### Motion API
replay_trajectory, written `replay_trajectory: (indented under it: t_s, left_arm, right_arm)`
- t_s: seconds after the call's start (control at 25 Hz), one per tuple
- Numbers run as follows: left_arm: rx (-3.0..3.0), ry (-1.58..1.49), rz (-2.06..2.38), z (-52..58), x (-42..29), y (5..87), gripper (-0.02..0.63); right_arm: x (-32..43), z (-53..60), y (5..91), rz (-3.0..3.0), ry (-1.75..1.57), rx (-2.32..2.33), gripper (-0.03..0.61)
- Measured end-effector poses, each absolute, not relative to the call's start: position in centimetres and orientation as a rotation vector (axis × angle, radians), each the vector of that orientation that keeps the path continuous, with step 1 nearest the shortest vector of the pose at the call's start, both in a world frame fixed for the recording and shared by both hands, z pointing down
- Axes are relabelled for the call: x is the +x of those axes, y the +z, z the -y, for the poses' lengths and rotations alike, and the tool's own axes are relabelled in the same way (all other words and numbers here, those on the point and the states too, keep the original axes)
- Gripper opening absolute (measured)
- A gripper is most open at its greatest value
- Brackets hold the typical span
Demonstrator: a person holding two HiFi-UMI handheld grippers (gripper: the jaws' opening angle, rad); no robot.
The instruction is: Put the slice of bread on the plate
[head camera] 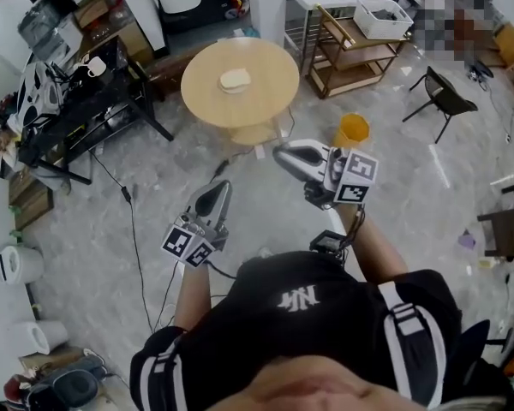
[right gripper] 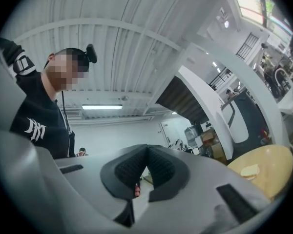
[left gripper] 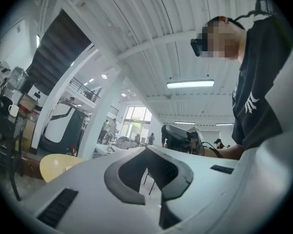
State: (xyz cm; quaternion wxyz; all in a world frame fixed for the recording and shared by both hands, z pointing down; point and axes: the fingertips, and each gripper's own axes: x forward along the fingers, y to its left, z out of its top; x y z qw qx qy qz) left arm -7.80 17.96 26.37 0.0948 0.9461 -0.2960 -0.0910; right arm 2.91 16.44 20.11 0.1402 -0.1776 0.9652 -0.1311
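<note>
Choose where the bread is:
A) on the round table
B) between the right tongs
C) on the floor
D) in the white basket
A: the bread lies on top of the round table, near its middle.

A workshop hall: cluttered workbench [head camera: 79,108], floor cables [head camera: 135,247], ribbed strip-lit ceiling [left gripper: 151,28].

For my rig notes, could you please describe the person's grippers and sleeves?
Both the left gripper and right gripper have light grey shells, dark padded jaws and a cube with black-and-white square markers. The sleeves are short and black with white stripes.
</note>
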Motion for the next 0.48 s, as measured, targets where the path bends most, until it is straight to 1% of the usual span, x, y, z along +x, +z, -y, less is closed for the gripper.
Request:
replay_trajectory:
  t_s: [0.16, 0.32, 0.48]
  left_arm:
    - [2.793, -0.259, 0.879, -19.7, -6.0, 25.5, 0.012]
    - [2.763, -0.232, 0.879, -24.6, -2.1, 25.2, 0.012]
    - [2.736, -0.073, 0.934, -28.6, 0.3, 27.1, 0.012]
  right_arm:
    - [4.2, -20.8, 20.5, -2.846, -0.338, -0.414, 0.002]
    - [9.0, -26.5, 22.1, -2.843, -0.38, -0.363, 0.002]
    - [12.7, -28.8, 23.5, -2.805, -0.429, -0.47, 0.002]
